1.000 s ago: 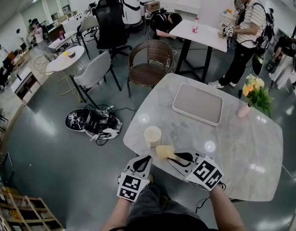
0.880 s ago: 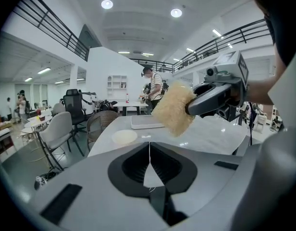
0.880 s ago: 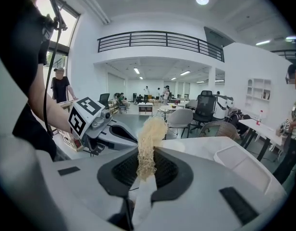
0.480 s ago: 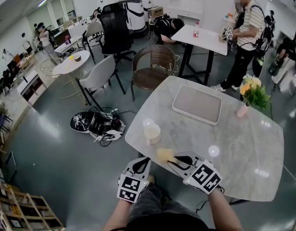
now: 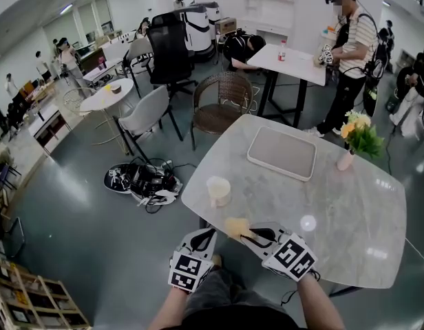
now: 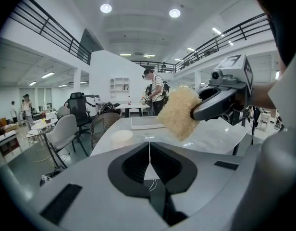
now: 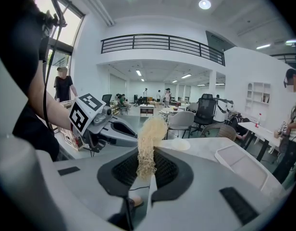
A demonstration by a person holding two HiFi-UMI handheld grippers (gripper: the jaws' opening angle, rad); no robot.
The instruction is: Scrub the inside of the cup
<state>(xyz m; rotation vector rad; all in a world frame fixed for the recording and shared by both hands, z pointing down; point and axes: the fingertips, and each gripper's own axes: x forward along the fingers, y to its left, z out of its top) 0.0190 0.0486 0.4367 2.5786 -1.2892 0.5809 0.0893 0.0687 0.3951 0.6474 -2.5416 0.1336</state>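
Now my right claw (image 5: 250, 234) pinches the pale fibrous scrubber (image 5: 234, 227) by one end, its bulk free to scrub; my left claw (image 5: 204, 238) is pressed together, empty; the cream cylindrical cup (image 5: 218, 191) waits nearby on the grey marble tabletop (image 5: 336, 205).

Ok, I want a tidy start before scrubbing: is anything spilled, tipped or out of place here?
Nothing on the table stands out: the cup and the flower vase stand upright, the tray lies flat, no spill shows. The one odd thing is a tangle of gear and cables on the floor beside the table.
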